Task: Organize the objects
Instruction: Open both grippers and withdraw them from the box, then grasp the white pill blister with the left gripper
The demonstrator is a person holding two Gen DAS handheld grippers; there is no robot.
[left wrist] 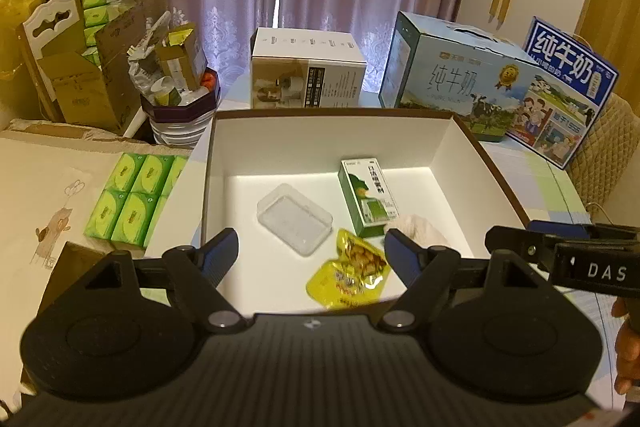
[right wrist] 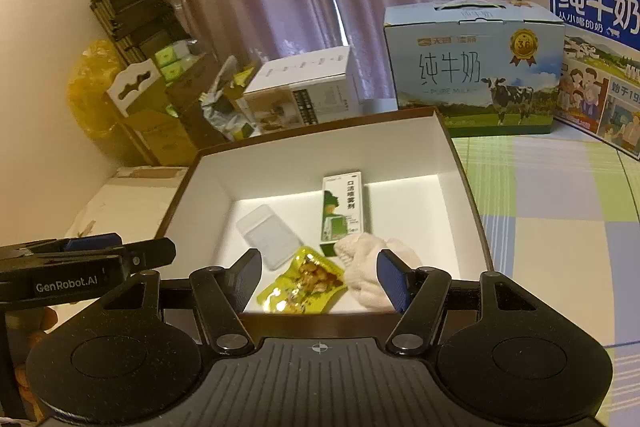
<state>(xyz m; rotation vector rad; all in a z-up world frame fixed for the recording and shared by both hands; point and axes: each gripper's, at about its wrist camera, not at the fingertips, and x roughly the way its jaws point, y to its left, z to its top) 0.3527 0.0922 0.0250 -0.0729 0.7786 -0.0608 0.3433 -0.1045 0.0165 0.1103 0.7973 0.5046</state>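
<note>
The left gripper (left wrist: 312, 253) has its two fingers wide apart with nothing between them. The right gripper (right wrist: 320, 275) is also apart and holds nothing. Both hang above the near edge of a big white box (left wrist: 320, 143) with a brown rim, which sits on a checked table (right wrist: 560, 227).

Four things lie in the box. A small green and white carton (left wrist: 369, 197) lies flat, with its long side running from the near wall toward the far wall. A clear plastic tray (left wrist: 295, 219) lies to its left, turned a bit sideways. A yellow snack packet (left wrist: 348, 275) lies close to the near wall, just in front of the carton. A white cloth (right wrist: 372, 267) sits bunched up right beside the packet and touches the carton's near end.

Behind the box stand a white carton (left wrist: 308, 75) and two blue milk boxes (left wrist: 460, 75).

The left view shows green tissue packs (left wrist: 134, 199) lying left of the box; the right view does not. The right view shows much more of the cloth, which the left view mostly hides behind a finger.
</note>
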